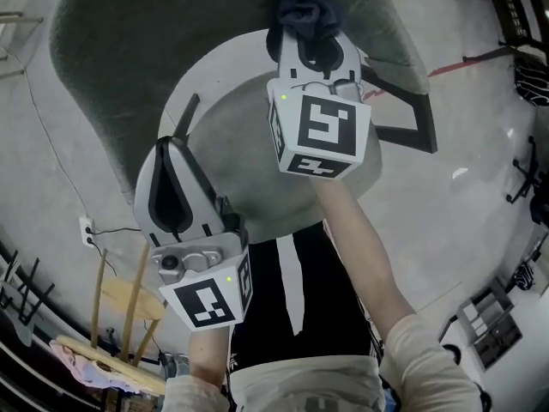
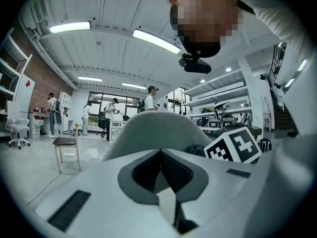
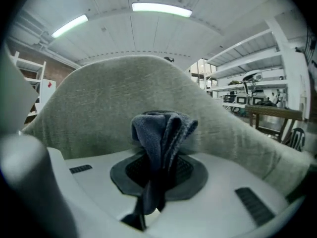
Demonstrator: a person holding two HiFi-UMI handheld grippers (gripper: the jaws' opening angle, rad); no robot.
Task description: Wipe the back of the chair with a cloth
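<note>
- Head view: your right gripper [image 1: 309,37] is stretched out ahead of you, its jaws closed on a dark bunched cloth [image 1: 306,9]. The cloth sticks out past the jaw tips and sits against the inner face of the grey chair back [image 1: 120,58]. Your left gripper [image 1: 169,157] is nearer your body and to the left of the right one. Its jaws point toward the chair and do not touch it.
- Left gripper view: the left gripper [image 2: 161,175] has its jaws pressed together with nothing between them. Straight beyond the tips rises the rounded grey chair back [image 2: 151,128]. To the right of the jaws is the right gripper's marker cube [image 2: 233,145]. A small stool [image 2: 64,143] stands far off to the left, with people around desks behind it.
- Right gripper view: the right gripper [image 3: 158,170] clamps the blue-grey cloth [image 3: 161,130], which stands up from the jaws in folds. The chair back [image 3: 94,108] fills the view just behind the cloth. The cloth's top looks to meet the fabric, but you cannot tell how firmly.
</note>
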